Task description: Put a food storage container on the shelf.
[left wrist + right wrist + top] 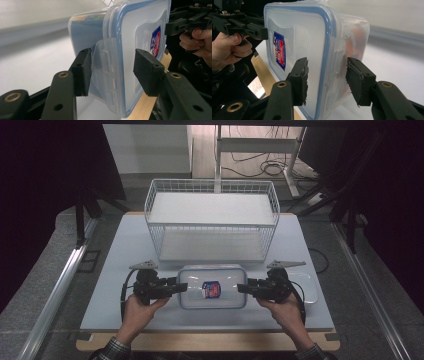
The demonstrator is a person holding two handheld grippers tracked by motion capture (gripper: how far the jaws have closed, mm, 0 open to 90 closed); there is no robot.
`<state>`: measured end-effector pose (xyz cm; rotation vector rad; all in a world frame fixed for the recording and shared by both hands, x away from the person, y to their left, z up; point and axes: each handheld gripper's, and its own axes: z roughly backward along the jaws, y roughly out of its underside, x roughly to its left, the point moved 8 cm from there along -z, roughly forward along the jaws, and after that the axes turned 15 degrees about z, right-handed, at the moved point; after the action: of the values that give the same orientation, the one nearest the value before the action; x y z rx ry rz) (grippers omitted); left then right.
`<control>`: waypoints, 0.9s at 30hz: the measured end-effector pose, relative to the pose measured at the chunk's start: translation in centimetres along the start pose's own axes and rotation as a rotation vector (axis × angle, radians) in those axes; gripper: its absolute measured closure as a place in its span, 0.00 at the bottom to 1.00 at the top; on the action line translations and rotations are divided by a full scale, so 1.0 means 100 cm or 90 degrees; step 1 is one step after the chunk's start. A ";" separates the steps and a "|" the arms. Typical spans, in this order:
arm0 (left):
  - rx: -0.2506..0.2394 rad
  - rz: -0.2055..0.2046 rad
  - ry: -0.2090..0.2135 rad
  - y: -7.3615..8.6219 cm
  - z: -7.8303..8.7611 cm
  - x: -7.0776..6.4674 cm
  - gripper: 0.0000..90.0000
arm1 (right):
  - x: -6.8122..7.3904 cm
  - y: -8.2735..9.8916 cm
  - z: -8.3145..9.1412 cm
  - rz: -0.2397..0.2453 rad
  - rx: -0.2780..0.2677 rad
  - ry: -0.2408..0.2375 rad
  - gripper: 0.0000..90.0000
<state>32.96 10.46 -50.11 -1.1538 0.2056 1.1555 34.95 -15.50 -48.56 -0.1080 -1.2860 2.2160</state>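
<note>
Lidded container point(212, 287) between two grippers, basket point(212, 220) behind

That container point(212, 287) is clear, glossy plastic with a blue seal round the lid and a shiny printed sticker point(211, 289). The gripper pads point(303, 80) look like matt black foam, kinda rough and chewed at the edges. The basket point(212, 220) is white coated wire, and the table point(125, 270) is smooth matt white with a wood edge.

We see a clear plastic food container point(212, 287) with a blue-rimmed snap-lock lid closed on it and a red-and-blue sticker point(211, 289) on top. It sits level near the table's front edge, just before the wire basket point(212, 220).
</note>
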 end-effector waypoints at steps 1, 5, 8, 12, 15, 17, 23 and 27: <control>-0.002 -0.003 -0.001 -0.003 0.001 -0.002 0.55 | 0.000 -0.003 0.001 0.002 -0.003 0.001 0.59; -0.005 -0.015 -0.007 -0.016 0.003 -0.008 0.55 | -0.005 -0.016 0.007 0.007 -0.017 0.004 0.59; -0.009 -0.023 -0.011 -0.026 0.005 -0.013 0.55 | -0.006 -0.021 0.009 0.008 -0.022 0.005 0.59; -0.017 -0.033 -0.012 -0.040 0.008 -0.019 0.55 | -0.010 -0.036 0.014 0.015 -0.032 0.009 0.59; -0.023 -0.039 -0.011 -0.052 0.012 -0.024 0.55 | -0.012 -0.047 0.018 0.023 -0.041 0.014 0.59; -0.029 -0.044 -0.011 -0.060 0.014 -0.027 0.55 | -0.013 -0.055 0.020 0.024 -0.047 0.015 0.59; -0.045 -0.054 -0.012 -0.082 0.024 -0.033 0.55 | -0.015 -0.079 0.025 0.041 -0.061 0.022 0.59; -0.050 -0.061 -0.013 -0.095 0.030 -0.036 0.55 | -0.017 -0.095 0.026 0.053 -0.068 0.023 0.59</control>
<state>37.67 11.25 -40.68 -1.2084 0.0891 1.0985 39.59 -14.78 -39.76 -0.2456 -1.4035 2.2027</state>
